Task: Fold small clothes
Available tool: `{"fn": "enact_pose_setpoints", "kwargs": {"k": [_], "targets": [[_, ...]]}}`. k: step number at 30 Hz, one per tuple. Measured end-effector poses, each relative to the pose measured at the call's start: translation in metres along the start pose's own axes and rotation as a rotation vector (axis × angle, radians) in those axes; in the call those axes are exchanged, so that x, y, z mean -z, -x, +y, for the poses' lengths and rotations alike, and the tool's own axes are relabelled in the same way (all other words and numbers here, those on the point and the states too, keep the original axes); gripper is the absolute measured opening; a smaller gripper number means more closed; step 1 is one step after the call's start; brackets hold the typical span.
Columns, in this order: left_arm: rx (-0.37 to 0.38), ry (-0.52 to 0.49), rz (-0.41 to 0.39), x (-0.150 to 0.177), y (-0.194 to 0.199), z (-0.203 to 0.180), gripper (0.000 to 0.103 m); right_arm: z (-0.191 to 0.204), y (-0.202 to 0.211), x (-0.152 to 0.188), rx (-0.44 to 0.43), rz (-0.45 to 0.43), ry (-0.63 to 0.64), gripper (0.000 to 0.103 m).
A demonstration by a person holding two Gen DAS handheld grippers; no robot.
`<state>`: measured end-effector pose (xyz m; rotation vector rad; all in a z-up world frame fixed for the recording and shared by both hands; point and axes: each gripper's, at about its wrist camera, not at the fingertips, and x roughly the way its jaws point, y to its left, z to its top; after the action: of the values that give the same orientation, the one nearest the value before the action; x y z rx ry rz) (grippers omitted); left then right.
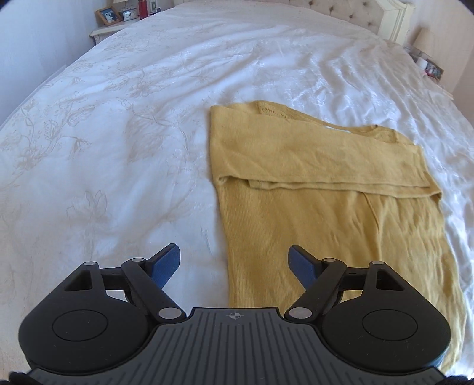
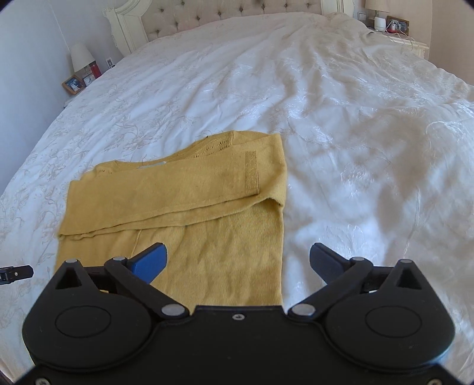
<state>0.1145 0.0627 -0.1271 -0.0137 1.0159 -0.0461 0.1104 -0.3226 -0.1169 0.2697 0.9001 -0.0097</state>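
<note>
A mustard-yellow knitted sweater [image 1: 326, 189] lies flat on the white bedspread [image 1: 118, 133], with both sleeves folded across its chest. My left gripper [image 1: 235, 263] is open and empty, hovering over the sweater's lower left edge near the hem. The sweater also shows in the right wrist view [image 2: 183, 207]. My right gripper [image 2: 238, 263] is open and empty above the sweater's lower right edge; its left finger is over the fabric and its right finger over the bedspread [image 2: 355, 148]. A tip of the left gripper [image 2: 14, 274] shows at the far left of that view.
A tufted headboard [image 2: 231, 14] stands at the far end of the bed. A nightstand with a picture frame [image 1: 108, 16] and a red bottle is on one side. A second nightstand with a lamp [image 2: 377, 9] is on the other side.
</note>
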Motion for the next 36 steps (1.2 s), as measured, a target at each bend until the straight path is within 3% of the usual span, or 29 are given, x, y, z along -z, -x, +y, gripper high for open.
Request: {"fn": "enact_pose_setpoints", "kwargs": {"k": [6,12,15,20,28,36], "targets": [[0.006,-0.041,0.011,0.047,0.025,-0.014,0.08,0.011,0.024,0.047,-0.009,0.022,0.015,0.102],[-0.056,0.0,0.035,0.094,0.044,-0.026,0.08,0.008,0.041,0.087,-0.084,0.06,0.08,0.102],[-0.043,0.016,0.059,0.119,0.051,-0.033,0.079,0.001,0.054,0.102,-0.124,0.06,0.123,0.102],[-0.037,0.021,0.074,0.15,0.064,-0.043,0.072,-0.014,0.082,0.128,-0.147,0.044,0.132,0.102],[-0.057,0.065,0.06,0.169,0.08,-0.035,0.068,-0.028,0.098,0.152,-0.162,0.056,0.126,0.102],[-0.073,0.031,0.073,0.17,0.065,-0.029,0.062,-0.035,0.08,0.161,-0.158,0.117,0.125,0.102]]}}
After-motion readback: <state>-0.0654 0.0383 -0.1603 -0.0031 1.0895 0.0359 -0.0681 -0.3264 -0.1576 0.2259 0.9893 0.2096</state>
